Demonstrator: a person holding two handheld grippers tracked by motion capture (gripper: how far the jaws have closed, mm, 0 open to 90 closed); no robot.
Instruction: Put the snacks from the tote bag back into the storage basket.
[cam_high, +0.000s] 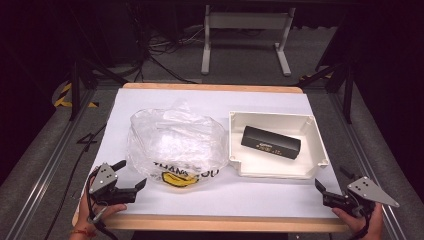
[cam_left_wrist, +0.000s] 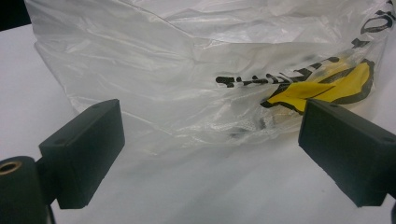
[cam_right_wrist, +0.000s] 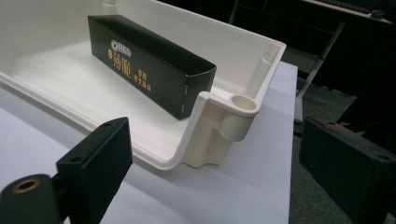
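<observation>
Both grippers empty, jaws spread. Left gripper (cam_high: 131, 176) sits lower left of the high view, just short of the bag (cam_high: 175, 145); right gripper (cam_high: 322, 192) lower right, near the tray (cam_high: 239, 166) corner. Nothing between either set of jaws.

Bag is centre-left on the tabletop (cam_high: 225, 200), touching or nearly touching the tray's left wall, can't tell which. Box (cam_high: 270, 142) lies flat inside the tray, centre-right of frame.

Risks as judged from here:
- Bag film is thin and crumpled. A shallow pinch likely grabs 1 layer and slips, or drags the whole bag across the paper instead of opening it.
- Bag mouth isn't evident in the left gripper view; closing on a random fold could seal it shut.
- Right gripper lines up with the tray's rounded corner post (cam_right_wrist: 243, 103). Going in low would clip the rim and shove the light tray.
- Box is glossy card with an open end flap; a hard squeeze would crush it.

Looks: bag (cam_left_wrist: 187, 70) is translucent white, black lettering, yellow smiley print. Box (cam_right_wrist: 144, 65) is black, long, gold and white text.
</observation>
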